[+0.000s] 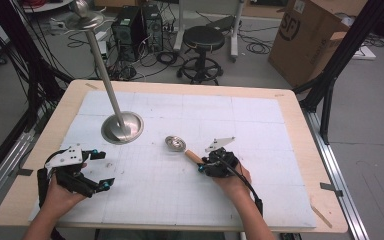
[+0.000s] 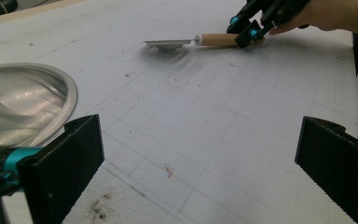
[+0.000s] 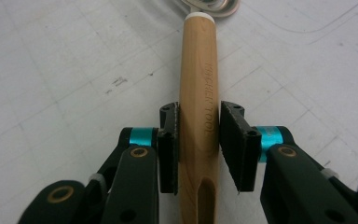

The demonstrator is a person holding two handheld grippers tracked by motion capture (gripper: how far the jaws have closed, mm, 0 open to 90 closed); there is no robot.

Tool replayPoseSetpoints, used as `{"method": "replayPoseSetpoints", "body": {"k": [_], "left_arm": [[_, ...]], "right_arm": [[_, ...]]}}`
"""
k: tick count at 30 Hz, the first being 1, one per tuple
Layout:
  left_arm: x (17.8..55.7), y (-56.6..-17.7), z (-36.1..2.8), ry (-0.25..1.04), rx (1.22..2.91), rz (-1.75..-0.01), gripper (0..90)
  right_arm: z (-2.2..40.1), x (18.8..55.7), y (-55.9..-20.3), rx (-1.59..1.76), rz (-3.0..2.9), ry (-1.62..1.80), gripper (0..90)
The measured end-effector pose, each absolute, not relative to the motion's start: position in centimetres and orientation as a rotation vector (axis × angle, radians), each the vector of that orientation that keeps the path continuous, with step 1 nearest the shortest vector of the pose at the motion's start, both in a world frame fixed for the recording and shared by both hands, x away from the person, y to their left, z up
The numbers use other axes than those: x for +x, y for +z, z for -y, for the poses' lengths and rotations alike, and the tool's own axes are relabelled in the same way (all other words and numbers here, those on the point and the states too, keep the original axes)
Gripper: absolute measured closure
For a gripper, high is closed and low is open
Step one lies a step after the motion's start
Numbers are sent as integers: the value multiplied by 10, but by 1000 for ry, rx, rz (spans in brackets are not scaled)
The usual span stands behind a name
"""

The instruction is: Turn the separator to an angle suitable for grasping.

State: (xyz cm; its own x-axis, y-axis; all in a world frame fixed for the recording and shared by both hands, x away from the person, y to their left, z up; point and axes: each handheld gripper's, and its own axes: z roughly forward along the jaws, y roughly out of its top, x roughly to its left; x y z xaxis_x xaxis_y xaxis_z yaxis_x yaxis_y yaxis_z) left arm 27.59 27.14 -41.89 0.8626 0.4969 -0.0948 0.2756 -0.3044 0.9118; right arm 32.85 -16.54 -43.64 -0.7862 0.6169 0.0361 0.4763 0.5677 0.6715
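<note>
While the left claw (image 1: 101, 170) gapes wide, right claw (image 3: 199, 140) pinching the ladle's wooden handle (image 3: 197, 93).

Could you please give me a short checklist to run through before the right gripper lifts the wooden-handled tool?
1. Right gripper jaws astride the wooden handle: ok.
2. Both pads firmly pressing the handle: cannot tell; a slight gap shows at one pad.
3. Grip placed mid-handle, away from the metal bowl end: ok.
4. Left gripper open and apart from the tool: ok.
5. Stand base off the lifting path: ok, it sits to the left.
</note>
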Motion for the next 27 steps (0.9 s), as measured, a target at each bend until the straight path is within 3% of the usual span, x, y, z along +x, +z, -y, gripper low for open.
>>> {"method": "replayPoseSetpoints", "body": {"k": [20,27], "left_arm": [[276,-418,-272,248,1903,-575,17],[276,-418,-271,248,1909,-574,17]], "right_arm": [[159,327,-439,867,-2621,1012,617],[159,326,-439,876,-2624,1010,656]]}}
